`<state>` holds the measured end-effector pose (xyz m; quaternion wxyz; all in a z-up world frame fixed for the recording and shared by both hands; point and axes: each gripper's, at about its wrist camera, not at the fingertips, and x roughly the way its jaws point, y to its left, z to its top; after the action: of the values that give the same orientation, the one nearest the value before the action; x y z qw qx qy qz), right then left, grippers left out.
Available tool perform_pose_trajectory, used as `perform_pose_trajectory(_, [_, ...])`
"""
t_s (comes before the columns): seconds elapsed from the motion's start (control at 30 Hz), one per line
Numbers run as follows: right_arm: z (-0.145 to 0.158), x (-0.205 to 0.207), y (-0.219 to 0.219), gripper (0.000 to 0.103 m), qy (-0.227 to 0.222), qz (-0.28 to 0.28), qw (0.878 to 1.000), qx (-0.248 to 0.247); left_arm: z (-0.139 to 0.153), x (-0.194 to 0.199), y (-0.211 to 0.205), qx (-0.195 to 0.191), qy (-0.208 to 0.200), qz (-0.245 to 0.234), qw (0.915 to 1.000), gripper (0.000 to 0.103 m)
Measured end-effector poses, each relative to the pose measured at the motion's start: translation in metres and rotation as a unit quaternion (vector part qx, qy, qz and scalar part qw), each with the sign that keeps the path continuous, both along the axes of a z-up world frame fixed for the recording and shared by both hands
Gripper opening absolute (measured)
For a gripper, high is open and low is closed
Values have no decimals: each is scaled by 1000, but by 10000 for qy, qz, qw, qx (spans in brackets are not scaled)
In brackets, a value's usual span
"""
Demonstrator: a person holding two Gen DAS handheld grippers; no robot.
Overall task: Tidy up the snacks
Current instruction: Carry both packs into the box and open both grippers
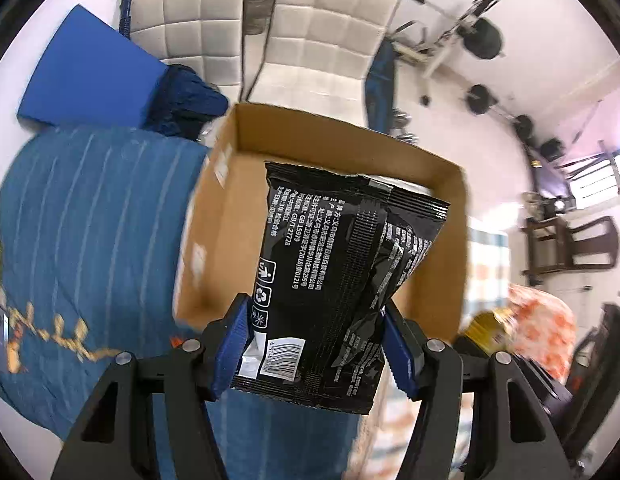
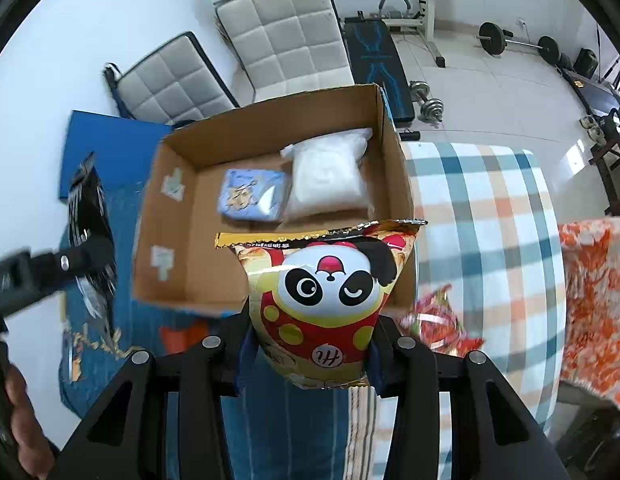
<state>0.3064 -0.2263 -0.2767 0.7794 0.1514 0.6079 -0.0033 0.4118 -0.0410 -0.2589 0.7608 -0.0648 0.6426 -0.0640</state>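
Cardboard box (image 2: 269, 120) lying directly ahead of both my grippers: my right gripper (image 2: 310, 354) is clamping the panda snack bag (image 2: 326, 300) lengthwise over its near wall, my left gripper (image 1: 316, 344) pinching the black snack packet (image 1: 334, 264) likewise.

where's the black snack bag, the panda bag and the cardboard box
black snack bag (image 1: 334, 264): left wrist view, on its printed back panel.
panda bag (image 2: 330, 292): right wrist view, on the panda's face.
cardboard box (image 2: 189, 152): right wrist view, on the inner left wall.
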Motion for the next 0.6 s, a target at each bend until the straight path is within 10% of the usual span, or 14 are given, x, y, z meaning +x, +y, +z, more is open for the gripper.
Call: perform_pose_trajectory(0.6, [-144,111,6,46,1363,185,9900,-313,-147,131,-4,1230,1092,-109,9863,60])
